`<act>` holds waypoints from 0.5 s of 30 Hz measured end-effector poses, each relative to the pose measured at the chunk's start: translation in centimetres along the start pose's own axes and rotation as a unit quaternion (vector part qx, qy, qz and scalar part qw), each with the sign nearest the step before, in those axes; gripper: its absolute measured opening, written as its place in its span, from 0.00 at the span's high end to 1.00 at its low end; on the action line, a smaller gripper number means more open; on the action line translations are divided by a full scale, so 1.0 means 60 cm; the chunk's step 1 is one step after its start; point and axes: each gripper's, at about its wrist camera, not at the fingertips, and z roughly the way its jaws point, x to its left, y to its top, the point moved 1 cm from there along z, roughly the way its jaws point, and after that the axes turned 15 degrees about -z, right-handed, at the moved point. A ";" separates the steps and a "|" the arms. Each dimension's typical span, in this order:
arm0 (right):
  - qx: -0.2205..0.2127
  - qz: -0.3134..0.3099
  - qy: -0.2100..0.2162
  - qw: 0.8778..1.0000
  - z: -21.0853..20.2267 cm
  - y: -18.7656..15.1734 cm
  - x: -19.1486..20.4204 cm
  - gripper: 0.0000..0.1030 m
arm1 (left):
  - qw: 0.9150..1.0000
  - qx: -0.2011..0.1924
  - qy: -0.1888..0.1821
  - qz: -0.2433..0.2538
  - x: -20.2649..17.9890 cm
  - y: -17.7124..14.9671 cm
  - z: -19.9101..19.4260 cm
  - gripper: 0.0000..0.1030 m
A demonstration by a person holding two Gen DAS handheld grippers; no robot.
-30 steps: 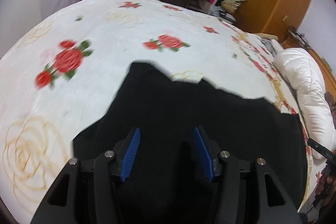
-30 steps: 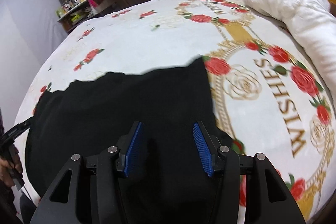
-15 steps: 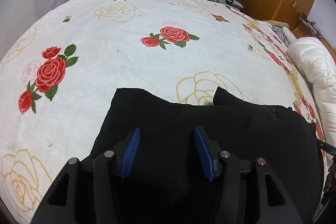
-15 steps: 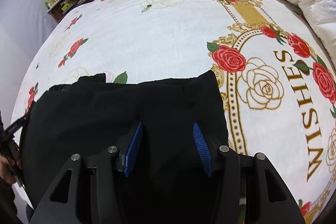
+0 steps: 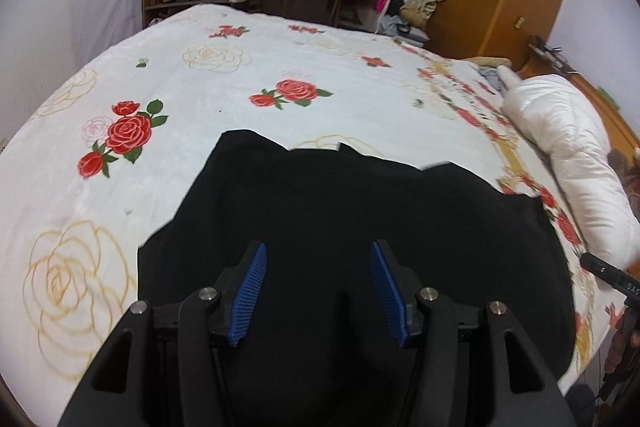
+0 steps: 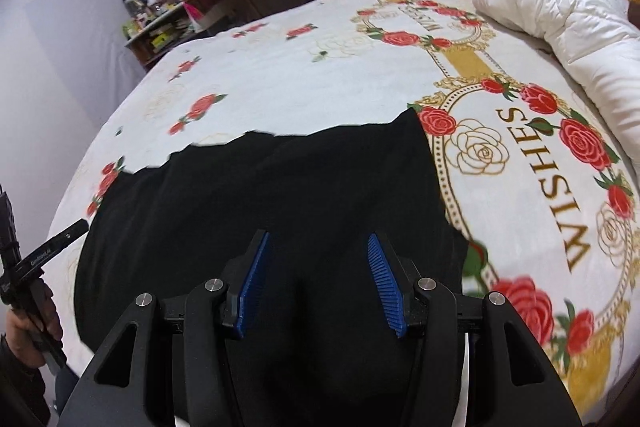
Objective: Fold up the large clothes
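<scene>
Across the lower centre of both frames, the black garment (image 5: 360, 227) lies spread on the floral bedspread (image 5: 200, 99), presumably for folding. Left gripper (image 5: 318, 291) and right gripper (image 6: 316, 283) hover above it, jaws spread, apparently holding nothing.

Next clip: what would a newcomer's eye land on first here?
The big black garment spread on the near part of the rose-print bedspread, filling the lower middle of both views. The left gripper and right gripper are open over it, gripping nothing. A rolled white quilt lies along the bed's right side.
</scene>
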 end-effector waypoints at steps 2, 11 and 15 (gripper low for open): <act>-0.011 -0.008 -0.002 1.000 -0.027 -0.015 0.021 0.50 | 1.000 -0.007 -0.004 0.003 -0.009 -0.021 -0.029 0.44; -0.032 -0.035 0.012 0.999 -0.116 -0.089 0.117 0.50 | 0.999 -0.015 0.010 0.050 -0.054 -0.123 -0.150 0.43; -0.044 -0.058 0.013 0.997 -0.153 -0.122 0.161 0.42 | 0.998 -0.024 0.016 0.064 -0.069 -0.157 -0.190 0.43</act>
